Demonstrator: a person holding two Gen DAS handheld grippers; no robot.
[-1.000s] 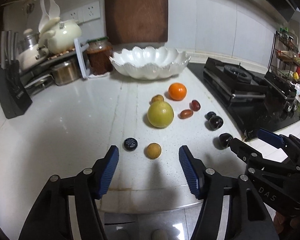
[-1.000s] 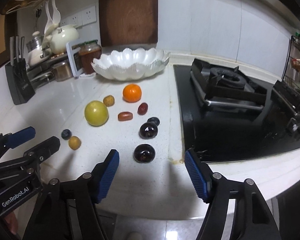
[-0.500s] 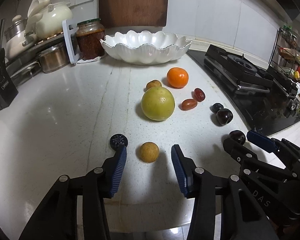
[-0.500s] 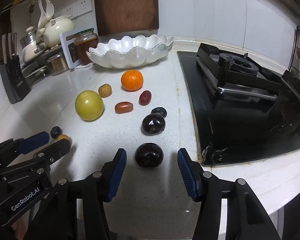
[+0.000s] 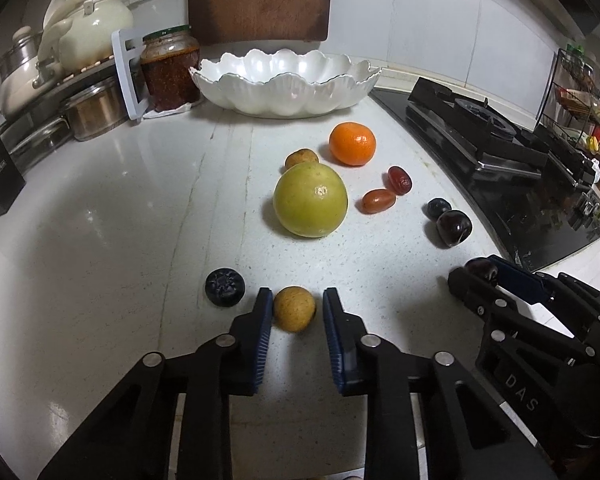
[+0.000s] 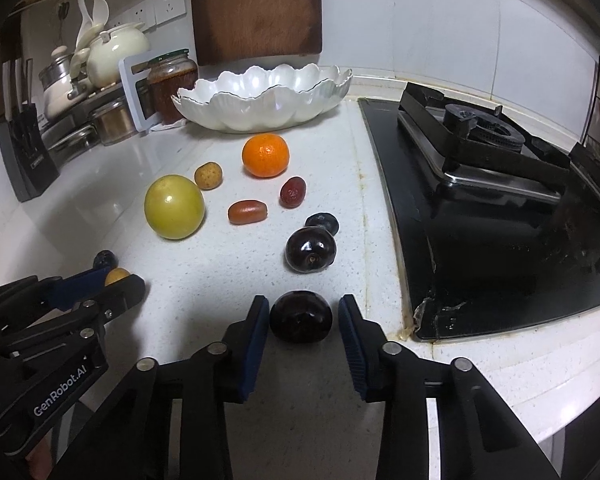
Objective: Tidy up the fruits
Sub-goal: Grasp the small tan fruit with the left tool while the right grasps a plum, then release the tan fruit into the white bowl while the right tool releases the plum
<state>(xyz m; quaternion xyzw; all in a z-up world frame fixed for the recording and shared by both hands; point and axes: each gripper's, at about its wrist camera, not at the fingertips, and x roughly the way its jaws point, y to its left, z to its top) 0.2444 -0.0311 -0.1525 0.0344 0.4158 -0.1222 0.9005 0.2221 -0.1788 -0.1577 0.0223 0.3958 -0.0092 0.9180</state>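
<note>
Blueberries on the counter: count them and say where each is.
2. One blueberry lies just left of the small brown fruit at the front; the other sits right behind a dark plum beside the stove. The bowl's inside is partly hidden.

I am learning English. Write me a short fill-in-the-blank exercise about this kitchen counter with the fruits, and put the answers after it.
1. The fruit nearest the white bowl is the ____.
2. In both pictures the black stove lies to the ____ of the fruits.
3. The blueberries on the counter number exactly ____.

Missing words: orange; right; two.
</note>
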